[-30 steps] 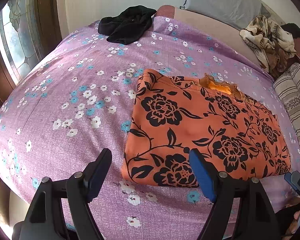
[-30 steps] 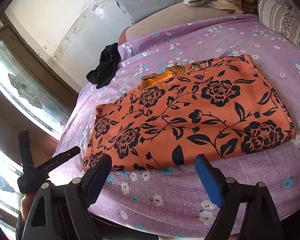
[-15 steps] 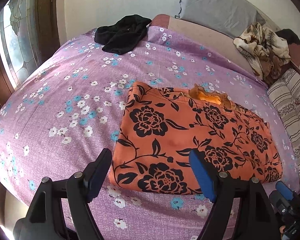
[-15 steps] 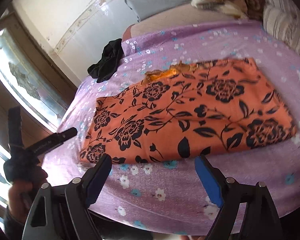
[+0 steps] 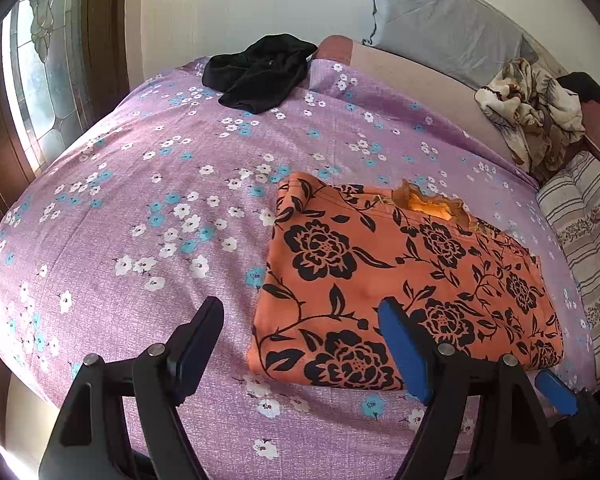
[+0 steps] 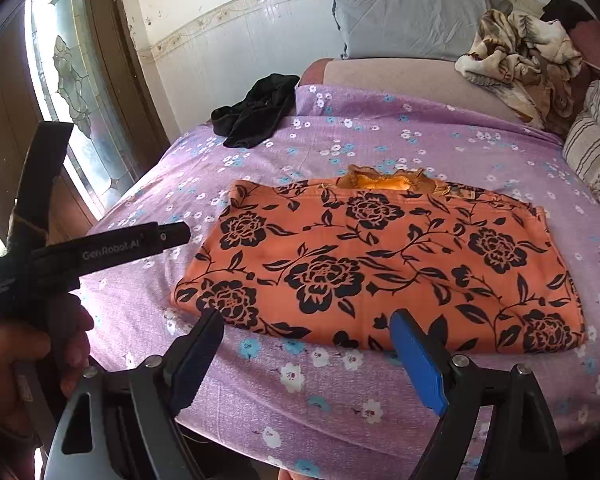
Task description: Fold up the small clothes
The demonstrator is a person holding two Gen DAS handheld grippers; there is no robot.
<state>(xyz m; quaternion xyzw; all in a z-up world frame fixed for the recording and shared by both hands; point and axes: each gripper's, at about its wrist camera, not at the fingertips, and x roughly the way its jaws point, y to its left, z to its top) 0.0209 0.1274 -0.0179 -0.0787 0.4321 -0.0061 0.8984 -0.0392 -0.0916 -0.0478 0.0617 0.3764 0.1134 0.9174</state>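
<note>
Garment: the orange floral garment [image 6: 372,264] is lying flat on the bed [image 6: 340,384] as a wide folded rectangle, near the front edge, its ruffled neckline showing at the far side.
Left tool: the left tool [image 5: 300,340] is hovering above the bed with its jaws spread wide and nothing between them; in its own view the blue pad is sitting over the garment's near left corner and the black pad over bare sheet.
Right tool: the right tool [image 6: 308,344] is also gaping wide and holding nothing, hanging just off the garment's front edge.
Stage, as I judge it: the cloth is looking part-folded already, and both tools are lining up on the front edge for another fold.
Risk, sheet: a low pinch is likely to be catching the purple bedsheet along with the cloth, dragging the whole rectangle.
Risk, layers: a shallow bite is risking only the top layer, so the stacked folds would be peeling open.
Risk, uneven lift: the tools are sitting unevenly along the edge, so the fold could be coming out skewed.
Other things: a black garment [image 6: 256,116] is lying well apart at the far left; a patterned blanket [image 6: 520,52] is bunched by the grey pillow [image 6: 404,12].
</note>
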